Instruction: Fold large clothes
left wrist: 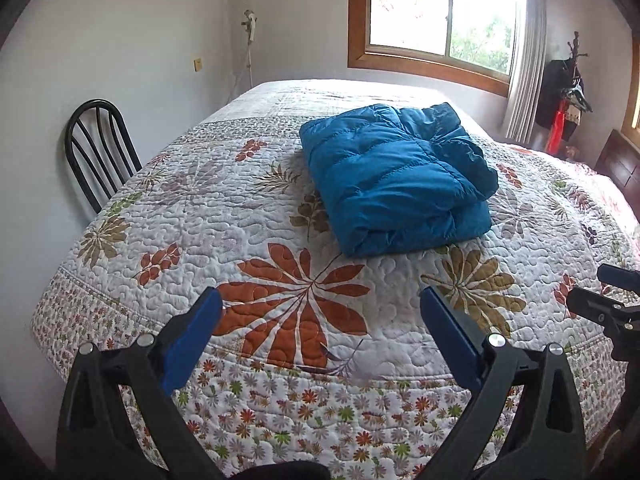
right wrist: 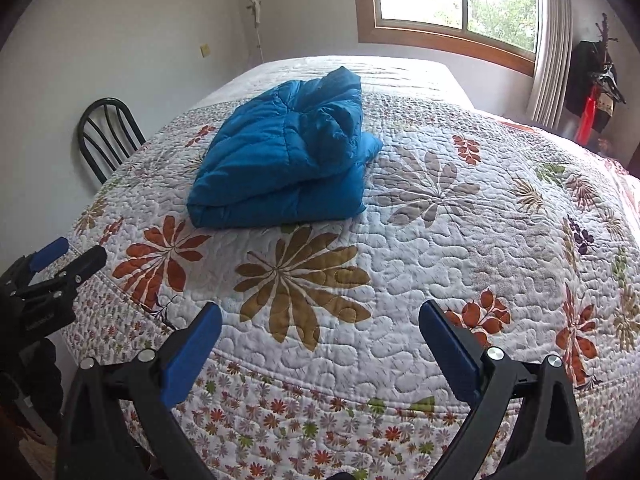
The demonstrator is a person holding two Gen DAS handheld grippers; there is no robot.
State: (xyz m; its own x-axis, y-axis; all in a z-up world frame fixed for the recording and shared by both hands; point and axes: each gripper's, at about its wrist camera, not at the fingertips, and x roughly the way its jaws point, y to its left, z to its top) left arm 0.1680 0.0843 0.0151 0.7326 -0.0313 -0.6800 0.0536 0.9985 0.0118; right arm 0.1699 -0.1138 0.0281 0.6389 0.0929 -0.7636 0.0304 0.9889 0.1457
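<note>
One blue quilted jacket (left wrist: 394,178) lies folded into a thick bundle on a bed (left wrist: 120,312) spread with a white quilt (left wrist: 400,320) printed with orange, olive and grey leaves. Seen from the left wrist, the bundle sits right of centre on the far half of the quilt; seen from the right wrist, the same jacket (right wrist: 286,160) sits left of centre. Two hand-held grippers hang over the near edge of the bed, well apart from the jacket. The left gripper (left wrist: 320,312) has its two blue-padded fingers spread wide with nothing between them, and the right gripper (right wrist: 320,328) is likewise spread and holds nothing. Each shows at the edge of the other's view. One black metal chair (left wrist: 98,148) stands against the left wall beside the bed. One wood-framed window (left wrist: 436,12) with one pale curtain (left wrist: 526,72) lights the far wall, and one coat stand (left wrist: 566,92) hung with dark clothes is at far right.
</note>
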